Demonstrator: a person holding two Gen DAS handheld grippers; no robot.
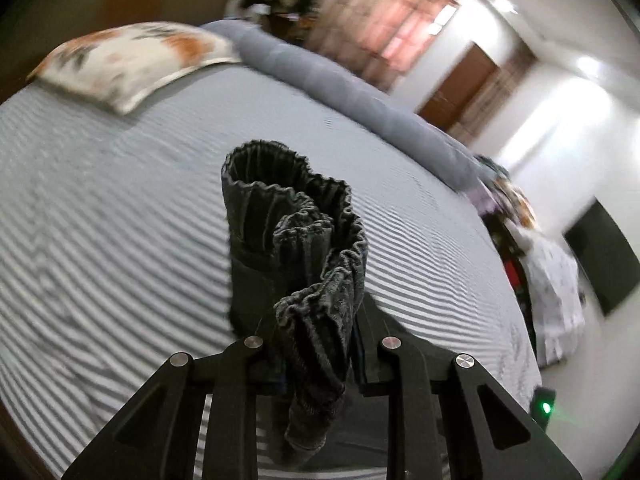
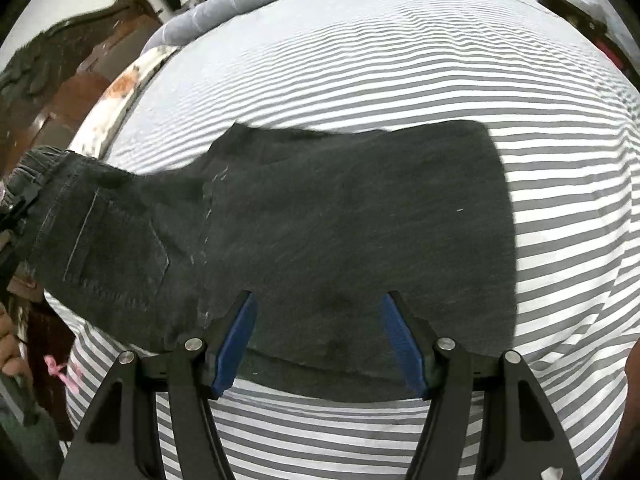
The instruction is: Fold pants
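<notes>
Home bedroom — striped bed (image 1: pixel 120 208), pillow (image 1: pixel 132 60).

You're working over a wide bed covered by a grey-and-white striped sheet (image 1: pixel 100 208). A white pillow with orange and dark floral print (image 1: pixel 132 60) lies near its far end, beside a rolled grey-blue quilted blanket (image 1: pixel 340 84) along the edge. Behind it you have white walls (image 1: pixel 568 120), a brown wooden door (image 1: pixel 460 88), bright ceiling lights (image 1: pixel 504 4), and a dark carved wooden headboard (image 2: pixel 60 64).
</notes>
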